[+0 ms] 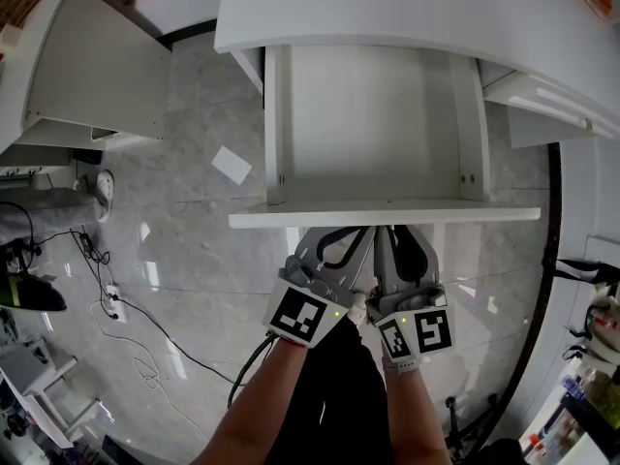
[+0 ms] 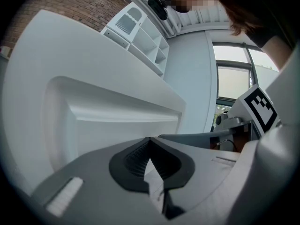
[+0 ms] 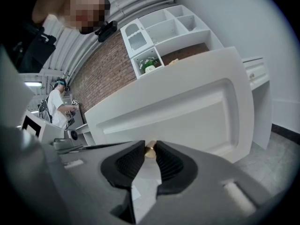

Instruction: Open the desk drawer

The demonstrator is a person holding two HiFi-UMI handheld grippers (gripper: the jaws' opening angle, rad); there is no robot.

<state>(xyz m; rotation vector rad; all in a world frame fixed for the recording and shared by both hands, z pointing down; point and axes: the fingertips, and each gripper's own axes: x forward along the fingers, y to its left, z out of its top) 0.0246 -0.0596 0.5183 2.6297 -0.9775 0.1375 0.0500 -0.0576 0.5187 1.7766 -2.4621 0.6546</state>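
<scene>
Grey marbled floor (image 1: 194, 250) is showing below the white worktop (image 1: 387, 8), and the one drawer (image 1: 373, 114) is standing well out from under the worktop, its front panel (image 1: 387, 217) facing the person. Of the two grippers, the right gripper (image 1: 389, 238) is pinching the single brass knob (image 3: 150, 149) on that panel, while the left gripper (image 2: 149, 142) is hanging just beside it, jaws pressed together on nothing. Pulling straight and level away from the worktop is, I judge, what is needed, since so small a knob could be slipping free
</scene>
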